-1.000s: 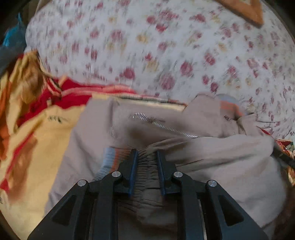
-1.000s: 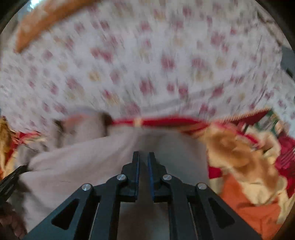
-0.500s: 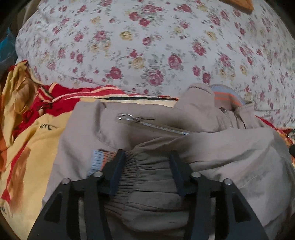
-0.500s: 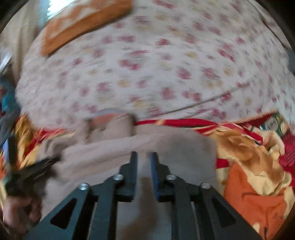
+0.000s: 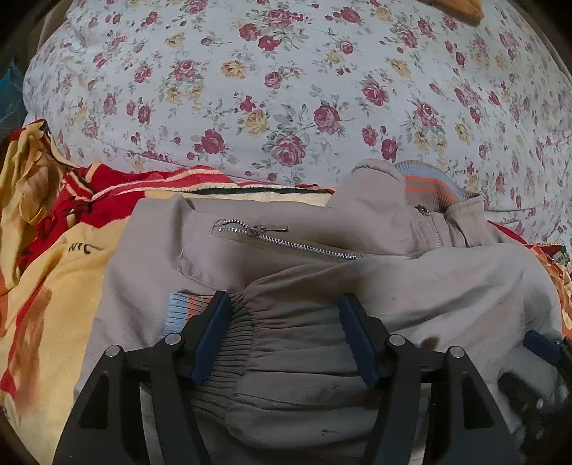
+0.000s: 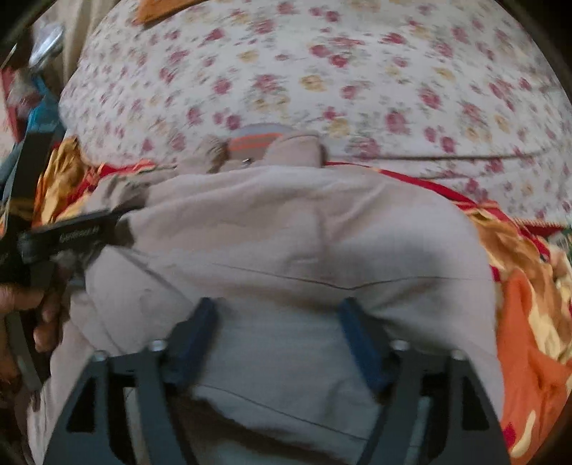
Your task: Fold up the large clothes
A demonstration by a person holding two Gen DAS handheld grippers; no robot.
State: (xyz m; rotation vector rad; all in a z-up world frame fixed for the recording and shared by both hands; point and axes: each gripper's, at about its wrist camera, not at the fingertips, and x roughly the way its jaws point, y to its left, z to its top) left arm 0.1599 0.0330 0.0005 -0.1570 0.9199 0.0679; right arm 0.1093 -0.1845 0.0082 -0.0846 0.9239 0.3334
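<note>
A beige zip jacket (image 5: 321, 257) with a striped ribbed collar (image 5: 429, 184) lies folded on a bed. My left gripper (image 5: 286, 304) is open, its jaws wide apart over the jacket's ribbed hem (image 5: 286, 343), which lies loose between them. My right gripper (image 6: 277, 307) is open too, jaws spread over the folded jacket body (image 6: 304, 232). The left gripper shows at the left edge of the right wrist view (image 6: 71, 229). A blue tip of the right gripper shows at the right edge of the left wrist view (image 5: 540, 343).
A floral sheet (image 5: 304, 89) covers the bed beyond the jacket. A red, yellow and orange blanket (image 5: 53, 250) lies under and on both sides of the jacket, also in the right wrist view (image 6: 525, 286). An orange item (image 5: 457, 7) lies at the far edge.
Both grippers were shut on the jacket a second ago. The left opened first, then the right; the jacket fold now lies released on the bed.
</note>
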